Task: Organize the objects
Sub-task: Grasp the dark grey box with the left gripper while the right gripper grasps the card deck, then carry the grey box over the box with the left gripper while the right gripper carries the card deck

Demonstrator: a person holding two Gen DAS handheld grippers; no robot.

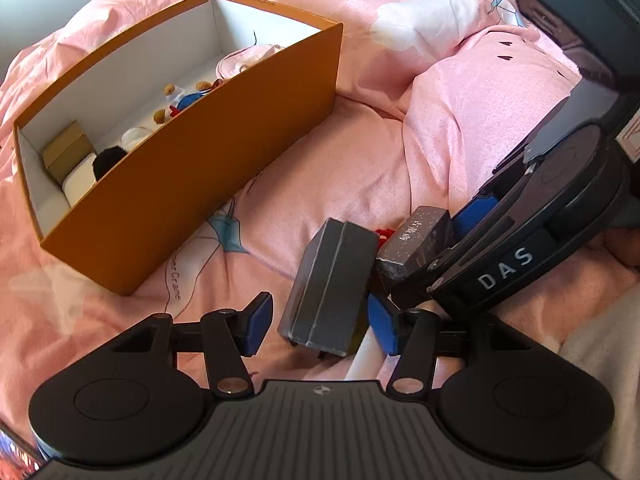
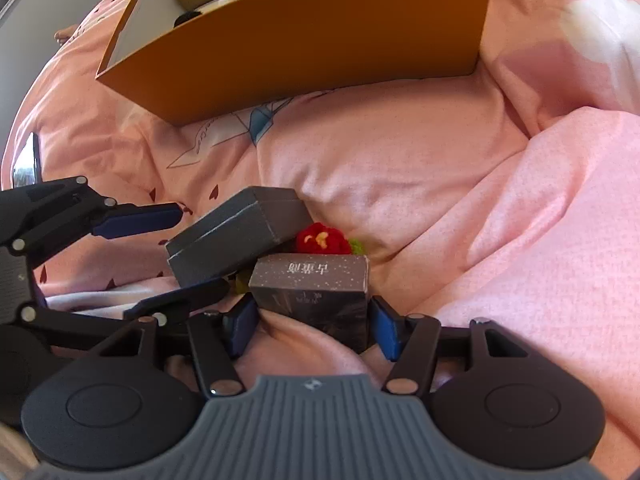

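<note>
Both grippers open, nothing clamped: left gripper straddles the grey box, right gripper the speckled box. Boxes touch on soft duvet; closing may tip one, dragging the red crochet flower.

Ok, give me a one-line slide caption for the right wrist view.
Right gripper straddles a speckled dark box on pink bedding, beside a grey box and the orange bin.

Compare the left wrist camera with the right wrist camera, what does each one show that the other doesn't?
Only the left wrist view shows deep inside the orange box: a small plush toy and pink fabric. Only the right wrist view clearly shows the red crocheted flower and a phone-like device at the left edge. Both show the two dark boxes, the plain grey box and the speckled printed box, on the pink bedding.
</note>
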